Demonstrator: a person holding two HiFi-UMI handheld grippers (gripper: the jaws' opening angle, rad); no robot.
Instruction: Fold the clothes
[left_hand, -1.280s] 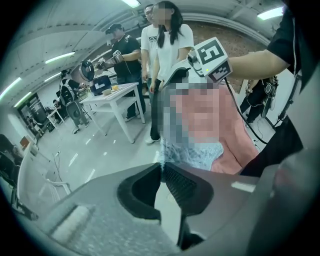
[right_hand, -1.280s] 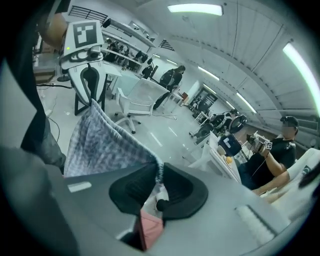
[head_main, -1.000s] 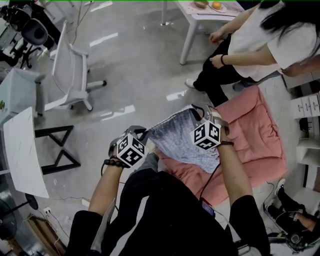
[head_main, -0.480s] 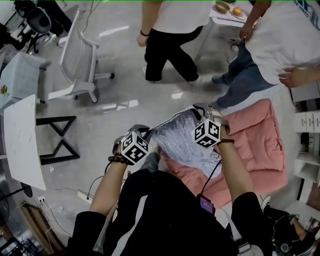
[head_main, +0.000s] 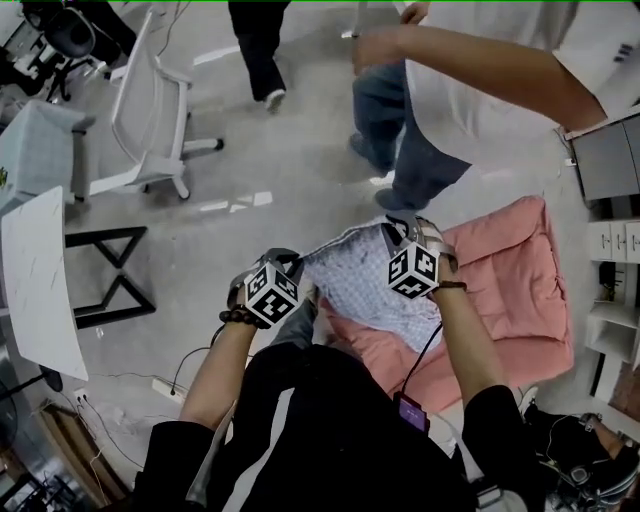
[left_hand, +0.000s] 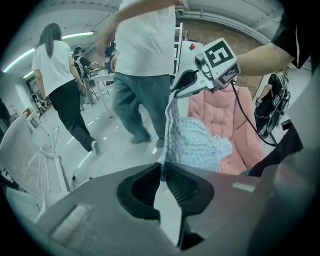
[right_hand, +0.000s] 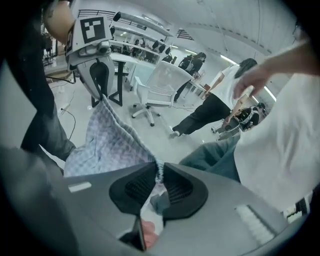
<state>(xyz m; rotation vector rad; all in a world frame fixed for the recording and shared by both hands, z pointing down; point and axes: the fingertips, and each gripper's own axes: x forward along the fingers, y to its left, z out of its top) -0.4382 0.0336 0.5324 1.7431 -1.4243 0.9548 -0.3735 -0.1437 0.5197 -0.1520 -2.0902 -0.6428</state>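
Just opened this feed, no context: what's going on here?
A person holds a gripper in each hand. The left gripper and the right gripper are each shut on an edge of a light checked garment, which is held spread between them over a pink cushion on the floor. A bystander in jeans stands close in front.

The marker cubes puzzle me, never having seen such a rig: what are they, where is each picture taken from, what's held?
Each cube is part of a hand-held two-jaw gripper. The head view comes from a camera on the person's head, looking down. The other two cameras ride on the left gripper and right gripper, looking along their jaws. Both are shut on an edge of a light checked garment, stretched between them above a pink padded mat on the floor.
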